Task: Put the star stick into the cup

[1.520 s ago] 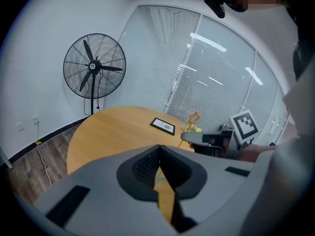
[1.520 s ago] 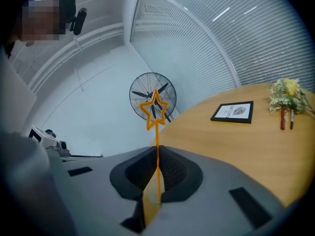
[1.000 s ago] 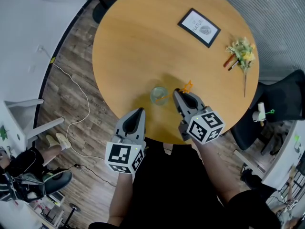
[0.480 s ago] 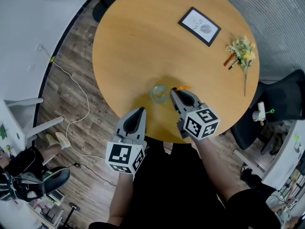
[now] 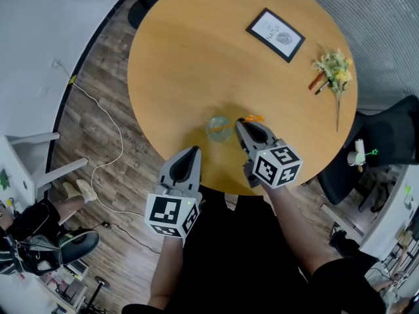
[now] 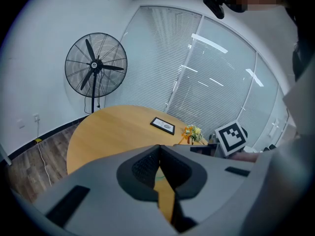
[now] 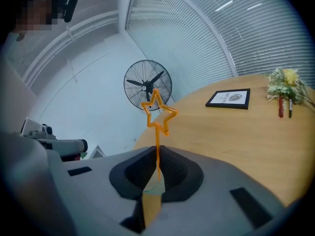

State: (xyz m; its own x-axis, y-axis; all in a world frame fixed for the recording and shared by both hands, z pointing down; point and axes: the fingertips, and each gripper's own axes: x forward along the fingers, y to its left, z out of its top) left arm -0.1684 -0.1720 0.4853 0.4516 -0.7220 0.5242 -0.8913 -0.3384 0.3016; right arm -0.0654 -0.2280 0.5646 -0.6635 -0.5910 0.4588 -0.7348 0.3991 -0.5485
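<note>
The star stick (image 7: 157, 146) is orange, the cup (image 5: 218, 129) clear greenish, the table (image 5: 196, 57) light wood-coloured.

A round wooden desk (image 5: 196, 57) stands on a floor of grey-brown planks (image 5: 98, 129), where a white cable (image 5: 111, 136) trails along its edge. On the desk's far side lie a black-framed picture (image 5: 275, 34) and a small bunch of flowers (image 5: 334, 70). A black chair (image 5: 386, 142) sits beside the desk. A pedestal fan (image 6: 96, 68) stands against the white wall (image 6: 44, 43), next to windows with closed blinds (image 6: 216, 77).
</note>
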